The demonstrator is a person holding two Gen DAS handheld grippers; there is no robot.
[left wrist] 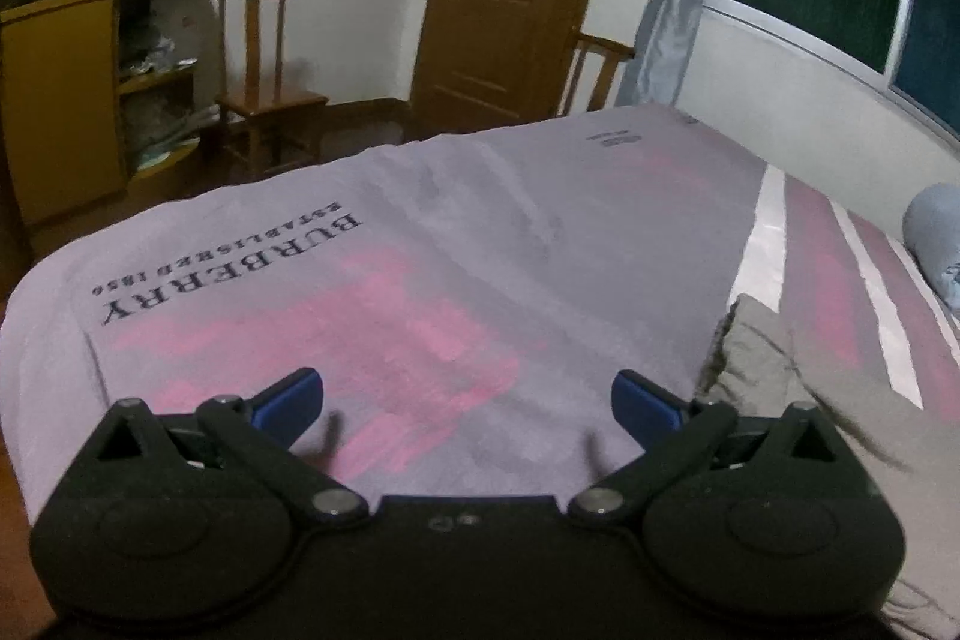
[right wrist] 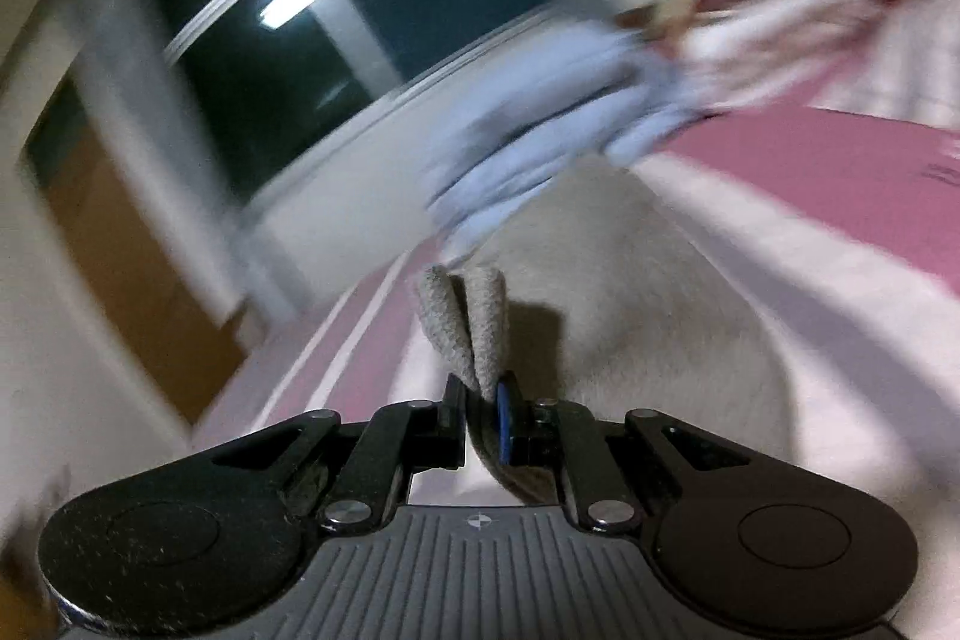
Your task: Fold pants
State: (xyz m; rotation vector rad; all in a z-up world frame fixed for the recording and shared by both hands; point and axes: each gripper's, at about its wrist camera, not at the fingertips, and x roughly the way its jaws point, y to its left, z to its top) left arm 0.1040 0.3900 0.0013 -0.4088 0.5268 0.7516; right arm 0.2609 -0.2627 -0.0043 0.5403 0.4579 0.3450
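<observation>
L gripper (left wrist: pixel 467 403): jaws wide apart, nothing between, hanging over bedsheet (left wrist: pixel 420 244) w/ pink patches + printed lettering. Grey pants (left wrist: pixel 756 358) lie crumpled on the bed just right of it. R gripper (right wrist: pixel 483 400): jaws pinched together on a fold of the pants (right wrist: pixel 474 334), fabric sticking up past the tips. R view heavily blurred; window (right wrist: pixel 312 40) behind, pale blue cloth (right wrist: pixel 540 130) near the sill

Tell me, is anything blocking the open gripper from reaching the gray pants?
Nothing visible does. The left gripper hangs open over bare bedspread, and the gray pants lie just to its right.
</observation>
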